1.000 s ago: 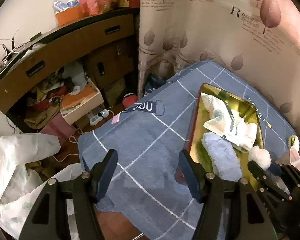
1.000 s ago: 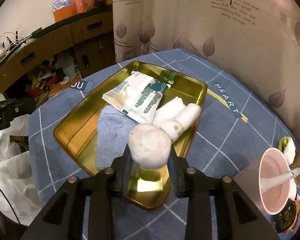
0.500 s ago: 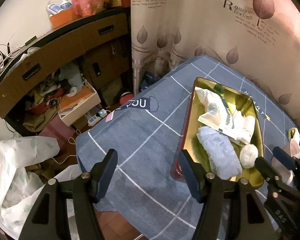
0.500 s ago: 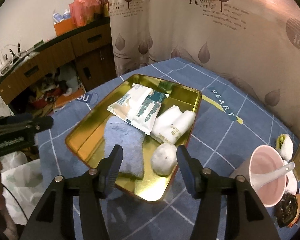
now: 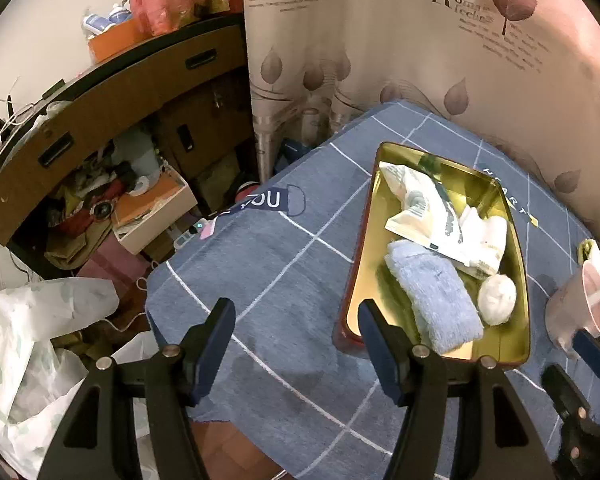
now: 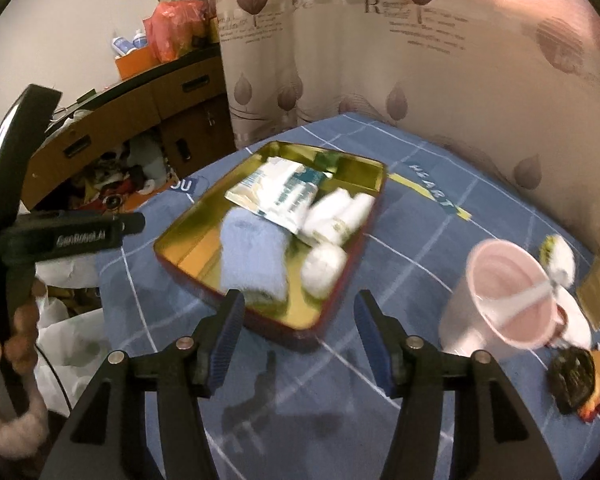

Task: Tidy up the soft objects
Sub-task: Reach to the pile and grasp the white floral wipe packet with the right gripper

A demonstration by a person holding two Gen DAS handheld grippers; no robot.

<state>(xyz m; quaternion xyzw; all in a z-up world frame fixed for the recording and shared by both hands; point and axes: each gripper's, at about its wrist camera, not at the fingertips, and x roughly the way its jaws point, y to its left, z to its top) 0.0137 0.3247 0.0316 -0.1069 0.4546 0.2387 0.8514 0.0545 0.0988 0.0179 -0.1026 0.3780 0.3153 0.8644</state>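
Note:
A gold tray (image 6: 260, 316) sits on the blue checked tablecloth. It holds a white fluffy ball (image 6: 324, 268) in its near corner, a folded blue towel (image 6: 252, 252), a white rolled cloth (image 5: 486, 236) and a printed packet (image 5: 424, 216). My right gripper (image 6: 298, 320) stands open with nothing between its fingers, drawn back just short of the tray's near rim. My left gripper (image 5: 296, 320) is open and empty over the cloth, left of the tray (image 5: 374, 216). The ball (image 5: 497, 298) lies beside the towel (image 5: 432, 292).
A pink cup (image 6: 508, 300) with a white spoon stands right of the tray, with a green-and-white soft item (image 6: 560, 252) and a dark object (image 6: 572, 372) nearby. A patterned curtain backs the table. Left of the table's edge are a cluttered cabinet (image 5: 100, 128) and a white bag (image 5: 32, 340).
My right gripper opened and let the white ball drop into the tray's near corner, then pulled back and away from the tray. The left gripper stayed about where it was.

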